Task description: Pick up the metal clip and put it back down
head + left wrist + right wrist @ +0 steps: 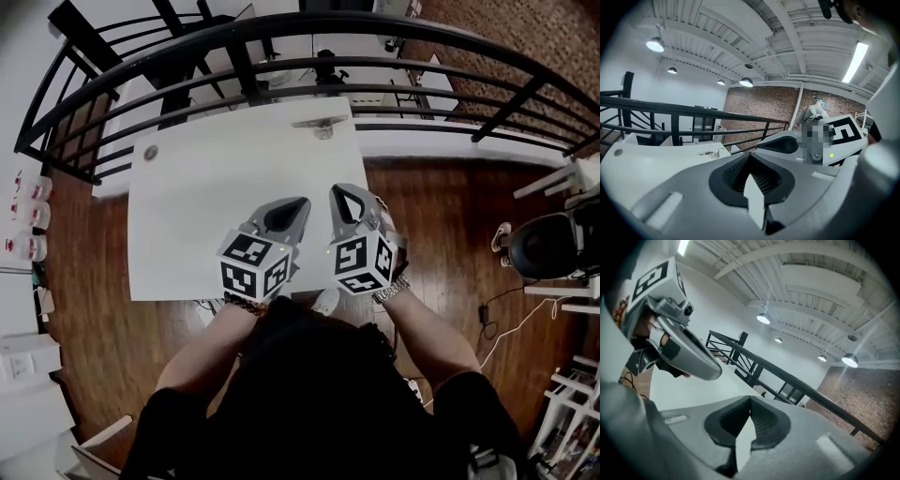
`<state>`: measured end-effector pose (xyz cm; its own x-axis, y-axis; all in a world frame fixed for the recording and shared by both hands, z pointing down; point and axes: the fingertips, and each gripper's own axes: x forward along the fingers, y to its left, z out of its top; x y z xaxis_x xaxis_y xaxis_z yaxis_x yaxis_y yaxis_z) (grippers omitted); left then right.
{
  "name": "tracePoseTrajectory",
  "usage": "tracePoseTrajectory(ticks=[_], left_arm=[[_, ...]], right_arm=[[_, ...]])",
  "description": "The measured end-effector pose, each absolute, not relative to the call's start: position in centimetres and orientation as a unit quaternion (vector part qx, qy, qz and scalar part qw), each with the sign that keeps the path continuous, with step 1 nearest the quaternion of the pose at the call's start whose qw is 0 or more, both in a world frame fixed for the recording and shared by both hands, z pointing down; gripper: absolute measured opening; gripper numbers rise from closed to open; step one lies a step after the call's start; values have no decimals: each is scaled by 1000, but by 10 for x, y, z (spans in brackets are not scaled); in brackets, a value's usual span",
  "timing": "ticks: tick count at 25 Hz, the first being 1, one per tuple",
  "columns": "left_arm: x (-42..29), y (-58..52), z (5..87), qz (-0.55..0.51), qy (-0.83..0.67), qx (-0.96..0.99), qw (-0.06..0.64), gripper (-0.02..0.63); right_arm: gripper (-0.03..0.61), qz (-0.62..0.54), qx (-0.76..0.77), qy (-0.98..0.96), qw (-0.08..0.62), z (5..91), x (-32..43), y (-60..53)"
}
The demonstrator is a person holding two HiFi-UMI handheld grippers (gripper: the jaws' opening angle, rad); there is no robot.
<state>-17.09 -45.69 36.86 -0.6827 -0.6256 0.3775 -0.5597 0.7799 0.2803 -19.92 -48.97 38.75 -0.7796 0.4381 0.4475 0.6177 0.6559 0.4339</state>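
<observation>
Metal clip: the metal clip (321,125) lies flat on the white table (202,211), at its far edge. It is well ahead of both sets of tongs and touches neither. In the head view it sits roughly in line with the gap between the two tips. In the left gripper view it shows ahead and a little left of the jaws.
Person: two forearms in dark sleeves reach forward from below. There is a beaded band on the right wrist (391,292), just behind the right tongs' marker cube.
Left gripper: the left gripper (300,202) is held above the near part of the table, its tip angled toward the right tongs. Its jaws are together at the tips with nothing between the ribbed pads.
Right gripper: the right gripper (338,192) is just beside the left one, close but not touching, its tip leaning left. Its jaws are pressed together and empty.
Table: bare white surface under and ahead of both tongs.
Round disc: a small round disc (150,153) sits on the far left corner, well to the left of the left tongs.
Railing: a black metal railing (281,67) runs just past the table's far edge, behind the clip.
Floor: the brown wooden floor (441,216) shows to the right of the right tongs.
Brick wall: a brick wall (759,101) stands far beyond the railing.
</observation>
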Motion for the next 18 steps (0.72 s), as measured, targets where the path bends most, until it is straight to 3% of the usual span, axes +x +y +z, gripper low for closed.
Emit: tracePoseTrajectory(ticks=[18], left_arm=[[-99, -418, 356, -54, -896, 386, 215, 17]], right_arm=[[-8, -207, -262, -922, 197, 383, -118, -454]])
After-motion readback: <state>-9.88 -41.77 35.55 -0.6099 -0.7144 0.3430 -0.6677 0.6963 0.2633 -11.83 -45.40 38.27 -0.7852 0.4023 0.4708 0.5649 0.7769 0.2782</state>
